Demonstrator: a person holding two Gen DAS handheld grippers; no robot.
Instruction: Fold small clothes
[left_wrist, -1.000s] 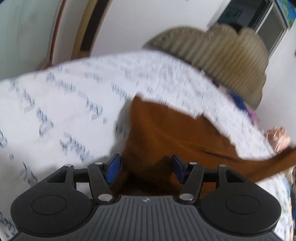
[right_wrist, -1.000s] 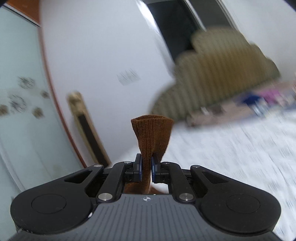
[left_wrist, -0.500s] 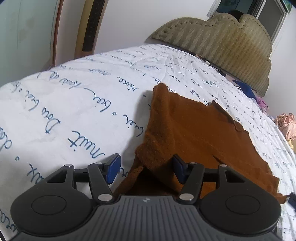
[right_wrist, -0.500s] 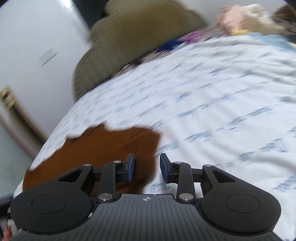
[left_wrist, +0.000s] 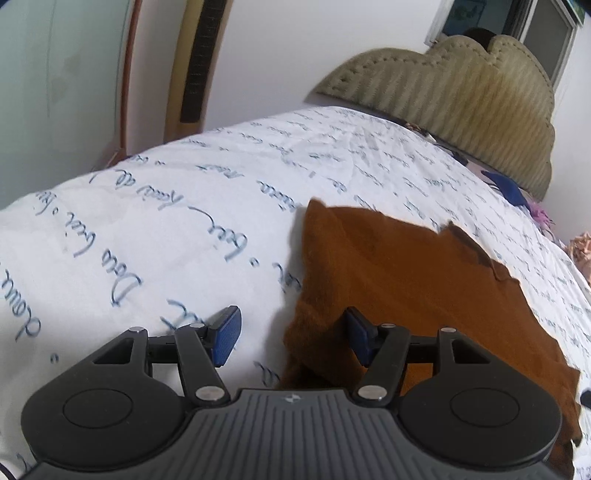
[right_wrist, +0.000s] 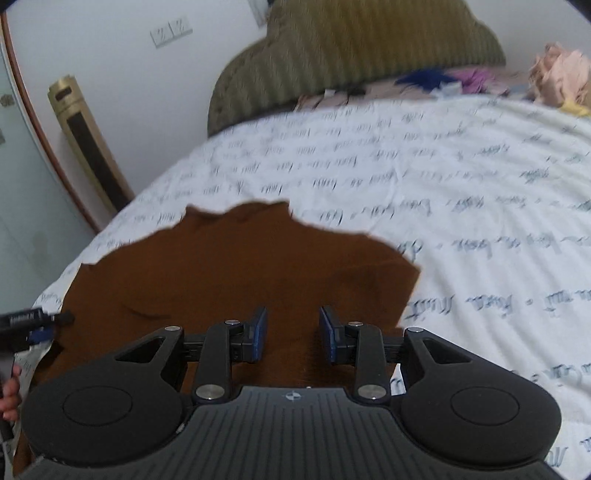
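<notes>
Brown garment (left_wrist: 406, 291) flat on script-print sheet (left_wrist: 166, 221); headboard (left_wrist: 461, 96), clothes pile (right_wrist: 557, 74) behind.

A bed (left_wrist: 184, 229) in white script-printed sheet carries a brown garment (left_wrist: 406, 280), lying spread flat.

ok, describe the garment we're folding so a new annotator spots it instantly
Start at the bed with the white sheet printed with blue handwriting, its olive headboard at the far end. The brown garment lies flat near the sheet's close edge, right under both grippers. It is the only plain dark cloth on the sheet; the other clothes are bright pieces heaped by the headboard.
</notes>
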